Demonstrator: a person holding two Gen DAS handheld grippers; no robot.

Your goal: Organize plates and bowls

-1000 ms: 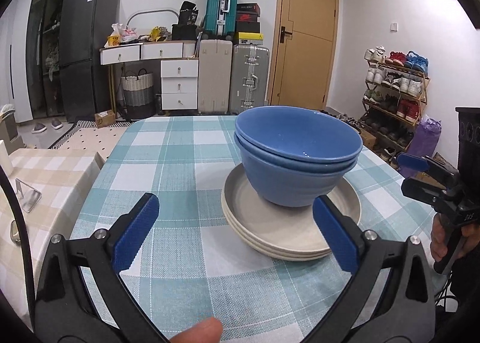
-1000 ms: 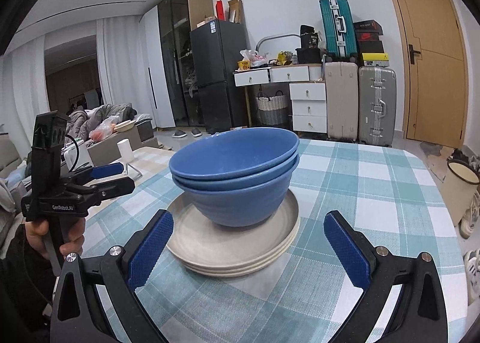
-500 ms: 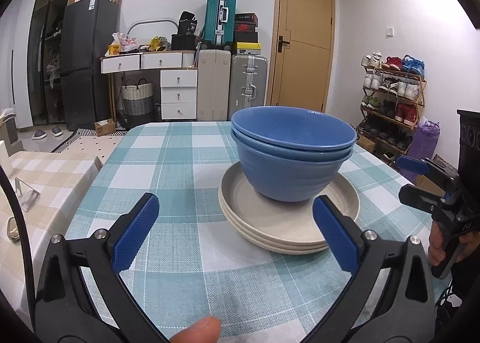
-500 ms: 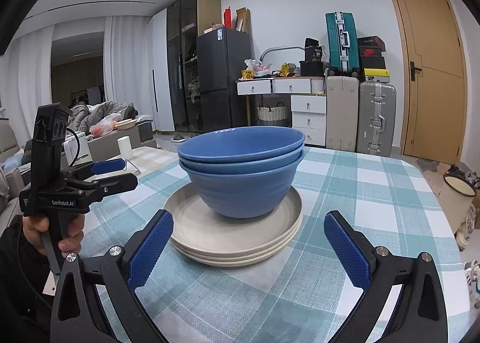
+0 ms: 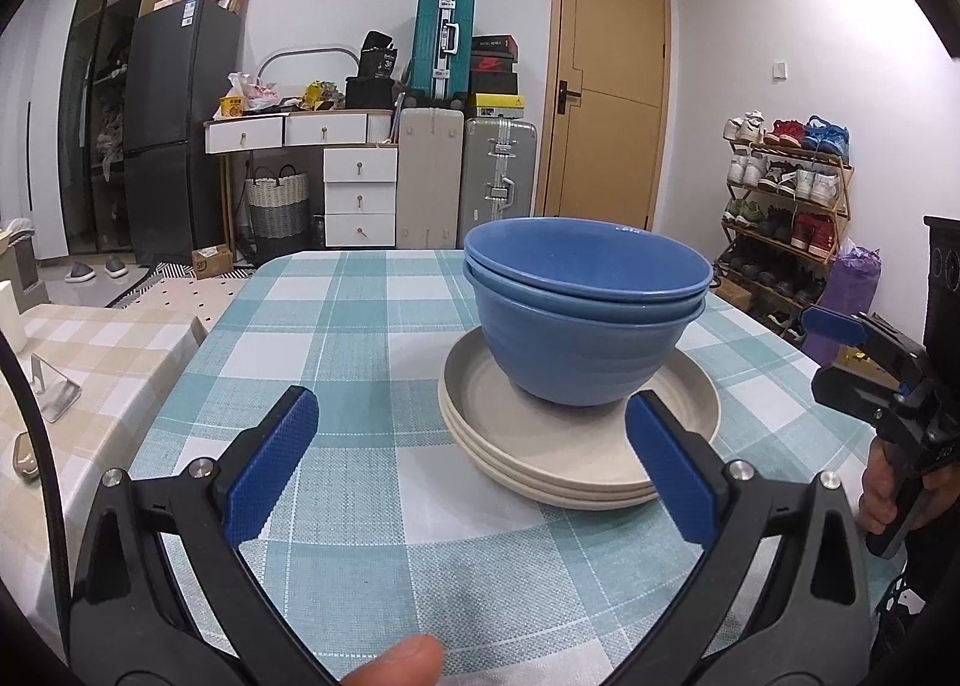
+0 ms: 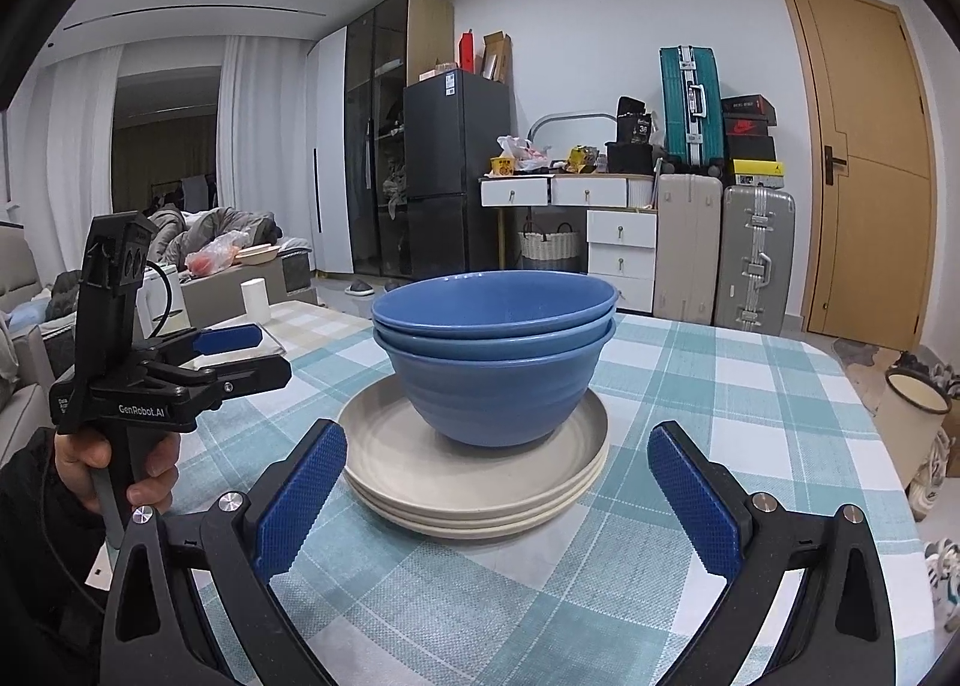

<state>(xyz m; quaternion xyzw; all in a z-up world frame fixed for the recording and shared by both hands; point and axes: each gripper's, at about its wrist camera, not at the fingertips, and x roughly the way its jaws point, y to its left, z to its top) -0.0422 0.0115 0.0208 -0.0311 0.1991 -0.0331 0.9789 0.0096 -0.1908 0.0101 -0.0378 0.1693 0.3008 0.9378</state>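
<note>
Two nested blue bowls (image 5: pixel 585 320) stand on a stack of three beige plates (image 5: pixel 576 458) in the middle of the checked table. They also show in the right wrist view, bowls (image 6: pixel 495 362) on plates (image 6: pixel 474 482). My left gripper (image 5: pixel 468 464) is open and empty, just in front of the stack's left side. My right gripper (image 6: pixel 498 500) is open and empty, its jaws spread wide in front of the plates. Each gripper shows in the other's view: the right one (image 5: pixel 840 350) and the left one (image 6: pixel 240 353).
The teal checked tablecloth (image 5: pixel 336 326) covers the table. A lower beige-checked table (image 5: pixel 90 338) stands to the left with a white cup (image 6: pixel 256 299). Suitcases, drawers, a fridge and a shoe rack (image 5: pixel 786 206) line the room behind.
Both grippers have dropped lower and tilted up, so the stack is seen more from the side. The bowls and plates have not moved. Both grippers stay open.
</note>
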